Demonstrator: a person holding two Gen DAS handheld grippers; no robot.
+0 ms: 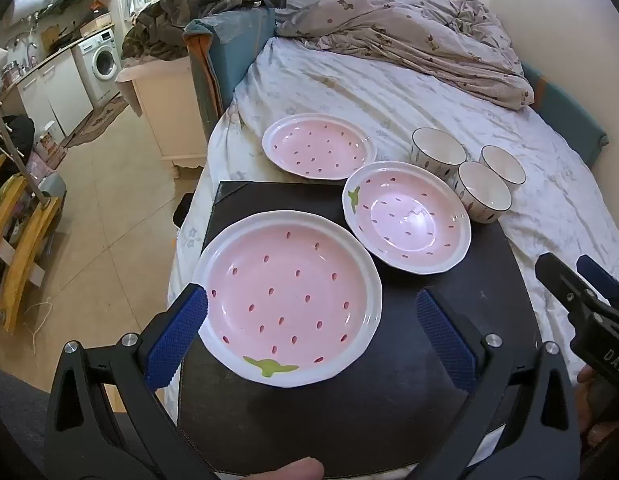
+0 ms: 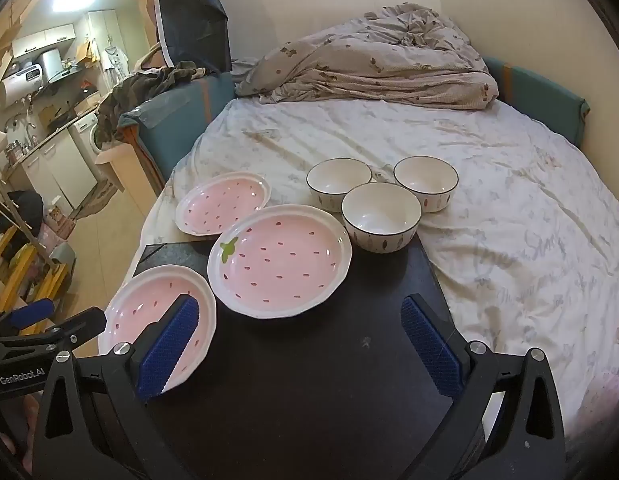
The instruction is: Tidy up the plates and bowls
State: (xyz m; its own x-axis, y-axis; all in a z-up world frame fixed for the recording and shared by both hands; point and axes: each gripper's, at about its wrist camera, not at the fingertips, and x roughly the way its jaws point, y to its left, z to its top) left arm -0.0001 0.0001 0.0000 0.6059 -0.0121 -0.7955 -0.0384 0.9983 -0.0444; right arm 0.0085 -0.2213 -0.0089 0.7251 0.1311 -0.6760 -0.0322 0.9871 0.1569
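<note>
Three pink strawberry plates lie on the bed. The nearest plate (image 1: 289,296) (image 2: 157,320) and the middle plate (image 1: 407,218) (image 2: 279,260) rest on a black board (image 1: 389,380) (image 2: 309,380). The far plate (image 1: 319,146) (image 2: 221,204) lies on the sheet. Three white bowls (image 1: 485,190) (image 2: 381,216) stand upright in a cluster behind the board; the other two are further back (image 2: 339,182) (image 2: 425,182). My left gripper (image 1: 311,328) is open, its jaws either side of the nearest plate. My right gripper (image 2: 299,334) is open and empty above the board, and it shows at the right edge of the left wrist view (image 1: 581,292).
A crumpled duvet (image 2: 369,60) lies at the head of the bed. A teal bed frame (image 1: 225,48) and a pile of clothes (image 1: 189,12) stand to the left. The floor drops off left of the bed, with a wooden rack (image 1: 21,240) there.
</note>
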